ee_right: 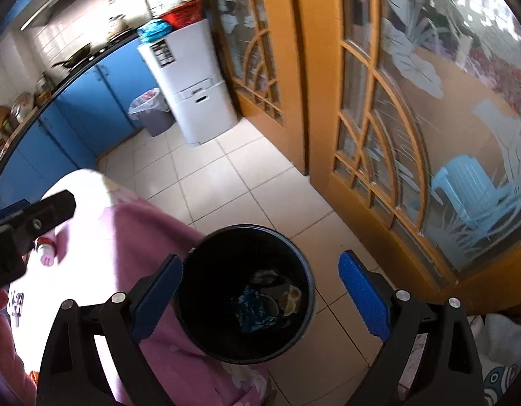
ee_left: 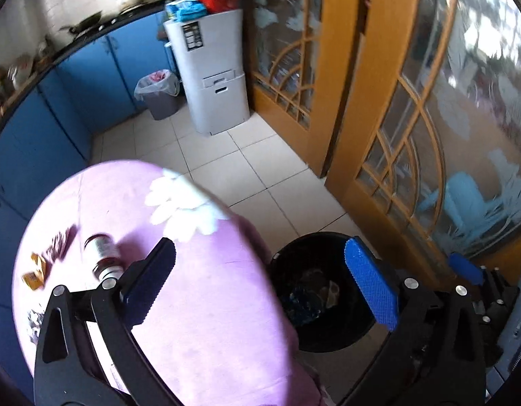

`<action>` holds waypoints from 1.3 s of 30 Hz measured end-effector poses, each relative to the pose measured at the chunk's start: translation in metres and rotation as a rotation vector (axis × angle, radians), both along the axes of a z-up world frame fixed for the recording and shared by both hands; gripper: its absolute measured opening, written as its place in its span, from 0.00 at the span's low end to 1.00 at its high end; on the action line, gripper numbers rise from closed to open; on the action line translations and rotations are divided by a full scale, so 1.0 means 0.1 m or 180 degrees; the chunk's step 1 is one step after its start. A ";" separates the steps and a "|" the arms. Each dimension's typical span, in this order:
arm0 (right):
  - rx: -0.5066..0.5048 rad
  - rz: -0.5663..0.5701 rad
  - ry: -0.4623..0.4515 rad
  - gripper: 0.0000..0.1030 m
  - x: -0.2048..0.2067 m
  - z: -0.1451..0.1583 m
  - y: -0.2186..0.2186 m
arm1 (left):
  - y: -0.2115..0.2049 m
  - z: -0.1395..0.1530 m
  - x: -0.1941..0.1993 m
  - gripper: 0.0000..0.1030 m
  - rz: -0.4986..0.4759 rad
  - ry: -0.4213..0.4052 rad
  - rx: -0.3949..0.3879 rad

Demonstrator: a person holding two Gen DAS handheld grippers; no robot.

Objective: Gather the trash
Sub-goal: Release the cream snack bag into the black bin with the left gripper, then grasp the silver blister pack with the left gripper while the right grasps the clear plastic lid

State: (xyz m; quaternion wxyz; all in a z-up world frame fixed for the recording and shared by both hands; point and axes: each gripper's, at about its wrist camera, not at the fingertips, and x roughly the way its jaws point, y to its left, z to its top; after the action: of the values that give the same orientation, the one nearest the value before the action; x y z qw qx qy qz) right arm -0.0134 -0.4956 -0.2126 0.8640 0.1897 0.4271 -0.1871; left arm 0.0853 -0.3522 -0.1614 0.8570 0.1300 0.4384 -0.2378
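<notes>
Doors: I see tall orange wooden doors (ee_right: 314, 67) with etched glass panes and curved muntins, filling the right side.
Cabinets: glossy blue cabinets (ee_left: 91, 77) curve along the left under a dark counter.
Table: a round table under a soft pink cloth (ee_left: 199, 304) printed with a white flower.
Black bin: a round black trash bin (ee_right: 308, 270) stands on the pale floor tiles, touching the cloth's hanging edge; crumpled blue wrapper and scraps lie inside.
Grey bin: a lined grey bin (ee_left: 159, 101) stands well apart, beside a white unit.
Left gripper (ee_left: 260, 284): released, blue ribbed pads wide apart, holding nothing.
Right gripper (ee_right: 260, 291): released above the black bin, holding nothing.
Bottle: a small bottle (ee_left: 103, 257) lies on its side on the cloth, long axis running away from me, cap end nearer.
Wrappers: orange wrappers (ee_left: 35, 272) lie just left of it, blurred.
</notes>
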 end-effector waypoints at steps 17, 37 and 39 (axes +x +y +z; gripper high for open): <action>0.0002 0.1320 0.0085 0.88 0.66 0.10 2.00 | 2.53 -0.05 0.07 0.97 0.1306 -0.0084 0.0322; -0.0159 0.1657 0.0561 0.88 1.12 -0.21 3.07 | 3.60 -0.64 0.54 0.97 0.1097 0.0355 0.0151; -0.0169 0.1654 0.0582 0.88 1.14 -0.23 3.10 | 3.61 -0.69 0.56 0.96 0.1070 0.0379 0.0187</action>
State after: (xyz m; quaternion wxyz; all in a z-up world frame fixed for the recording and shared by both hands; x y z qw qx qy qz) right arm 0.1006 -0.1854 -0.2358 0.8456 0.0334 0.5327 0.0133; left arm 0.1418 0.0089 -0.2299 0.8530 0.0655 0.5107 -0.0855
